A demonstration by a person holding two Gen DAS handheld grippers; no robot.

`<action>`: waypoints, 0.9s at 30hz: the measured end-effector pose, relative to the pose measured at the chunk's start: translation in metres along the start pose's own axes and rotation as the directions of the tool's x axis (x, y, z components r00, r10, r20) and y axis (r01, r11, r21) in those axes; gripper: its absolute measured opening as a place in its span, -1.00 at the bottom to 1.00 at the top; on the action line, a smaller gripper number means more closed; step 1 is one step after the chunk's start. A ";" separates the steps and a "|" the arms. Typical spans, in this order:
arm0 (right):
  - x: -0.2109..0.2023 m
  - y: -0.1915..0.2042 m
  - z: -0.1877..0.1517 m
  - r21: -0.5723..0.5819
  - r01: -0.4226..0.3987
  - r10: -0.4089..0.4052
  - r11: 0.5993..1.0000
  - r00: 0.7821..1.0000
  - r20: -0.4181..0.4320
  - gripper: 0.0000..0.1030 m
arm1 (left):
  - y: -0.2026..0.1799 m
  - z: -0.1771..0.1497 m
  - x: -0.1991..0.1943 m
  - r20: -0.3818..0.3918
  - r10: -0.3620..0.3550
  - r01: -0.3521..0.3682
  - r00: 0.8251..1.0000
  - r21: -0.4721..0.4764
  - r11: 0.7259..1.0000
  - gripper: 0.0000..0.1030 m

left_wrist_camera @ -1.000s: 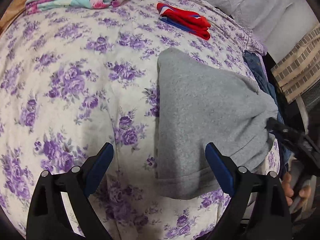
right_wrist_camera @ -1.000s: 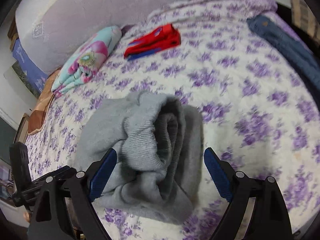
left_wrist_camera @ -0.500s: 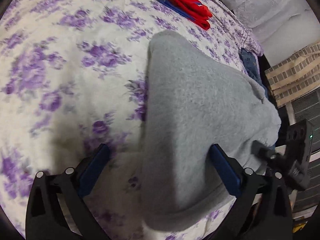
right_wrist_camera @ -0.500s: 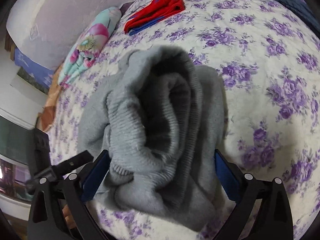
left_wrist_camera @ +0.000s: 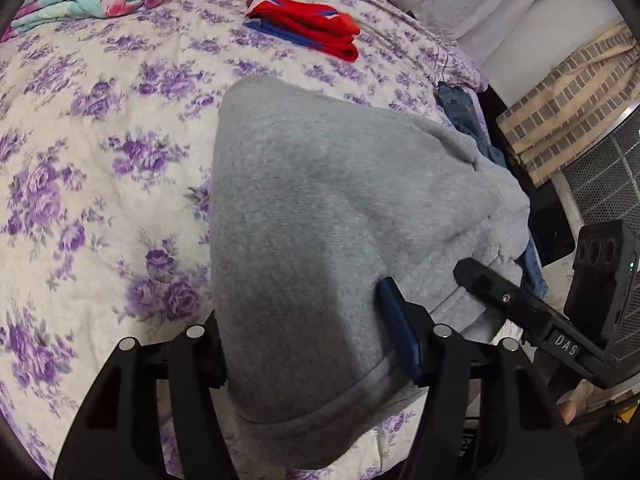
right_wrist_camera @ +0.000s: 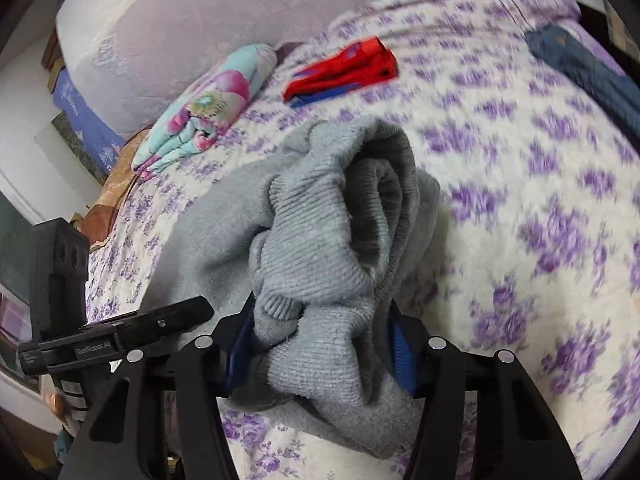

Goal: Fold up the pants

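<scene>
Now, left gripper: my left gripper (left_wrist_camera: 308,344) has just been closing, and its blue-padded jaws pinch the flat hem end of the grey fleece sweatpants (left_wrist_camera: 320,240), cloth bulging out between them.
Right gripper: my right gripper (right_wrist_camera: 320,344) has likewise just been closing; its blue pads press on the bunched, ribbed end of the same pants (right_wrist_camera: 332,240), which fills the whole gap.
Pants, position: they lie folded near the closest edge of the bed, spanning from one gripper to the other, the wide smooth panel toward the left wrist view, the rolled ribbed layers toward the right.
Bed cover: white quilted cover with purple flower print (left_wrist_camera: 100,160), under everything.
Red garment: a folded red piece with blue and white trim (left_wrist_camera: 304,24), farther up the bed, well apart from the pants.
Floral bundle: a folded turquoise and pink flowered blanket (right_wrist_camera: 208,108), near the head of the bed, beside the pale headboard cushion (right_wrist_camera: 200,20).
Denim: dark blue jeans (right_wrist_camera: 592,72) draped at the bed's right edge, apart from the grey pants.
Other tool in view: each wrist camera catches the opposite gripper's black body at its frame edge.
Sharpness: the right wrist view is smeared, so the cover's print there is soft.
</scene>
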State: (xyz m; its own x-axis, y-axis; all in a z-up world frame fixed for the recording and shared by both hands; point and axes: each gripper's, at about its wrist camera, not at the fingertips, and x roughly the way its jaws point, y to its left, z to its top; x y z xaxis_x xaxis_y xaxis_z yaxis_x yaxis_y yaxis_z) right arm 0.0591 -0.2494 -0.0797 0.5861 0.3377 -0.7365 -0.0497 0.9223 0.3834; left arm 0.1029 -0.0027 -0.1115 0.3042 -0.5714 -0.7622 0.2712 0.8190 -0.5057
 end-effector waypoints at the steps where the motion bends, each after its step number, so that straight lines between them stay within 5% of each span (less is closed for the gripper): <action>1: -0.001 0.002 0.005 -0.011 0.000 0.000 1.000 1.000 0.002 0.13 | 0.002 0.002 -0.001 -0.001 -0.009 0.009 1.000 -0.009 1.000 0.18; 4: -0.004 0.014 0.025 -0.085 0.019 -0.018 0.996 1.000 0.012 0.10 | -0.001 0.017 -0.008 0.014 -0.014 0.014 1.000 -0.011 1.000 0.12; 7: -0.007 0.027 0.067 -0.159 0.020 -0.014 0.987 0.999 0.038 0.09 | -0.024 0.051 -0.021 0.065 0.048 -0.053 0.997 0.071 0.996 0.11; 12: 0.009 0.031 0.189 -0.201 0.039 -0.008 0.979 0.989 0.150 0.09 | -0.044 0.181 -0.026 0.147 0.086 -0.102 0.985 0.104 0.989 0.11; 17: 0.080 0.006 0.331 -0.147 0.024 0.010 0.989 0.974 0.228 0.09 | -0.046 0.341 0.009 0.259 0.136 -0.183 0.956 0.169 0.968 0.11; 19: 0.114 -0.006 0.369 -0.118 0.018 0.008 0.993 0.975 0.220 0.10 | -0.028 0.392 0.039 0.245 0.132 -0.170 0.961 0.142 0.975 0.12; 23: 0.201 -0.039 0.398 -0.090 0.038 -0.027 0.995 0.992 0.122 0.10 | 0.025 0.436 0.116 0.122 0.131 -0.137 0.984 0.041 0.990 0.11; 25: 0.246 -0.060 0.383 -0.056 0.053 -0.051 0.997 0.998 0.046 0.25 | 0.054 0.436 0.156 0.046 0.172 -0.173 0.984 0.019 0.985 0.09; 27: 0.259 -0.072 0.369 -0.038 0.043 -0.041 0.998 0.997 0.058 0.90 | 0.069 0.428 0.170 0.043 0.162 -0.163 0.986 0.018 0.987 0.57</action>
State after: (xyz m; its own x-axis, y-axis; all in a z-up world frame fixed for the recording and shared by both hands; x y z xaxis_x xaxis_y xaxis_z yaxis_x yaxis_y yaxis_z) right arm 0.5127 -0.2975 -0.0918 0.6336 0.2880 -0.7180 -0.0550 0.9426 0.3295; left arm 0.5644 -0.0663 -0.1027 0.3827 -0.4330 -0.8161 0.2342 0.9000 -0.3677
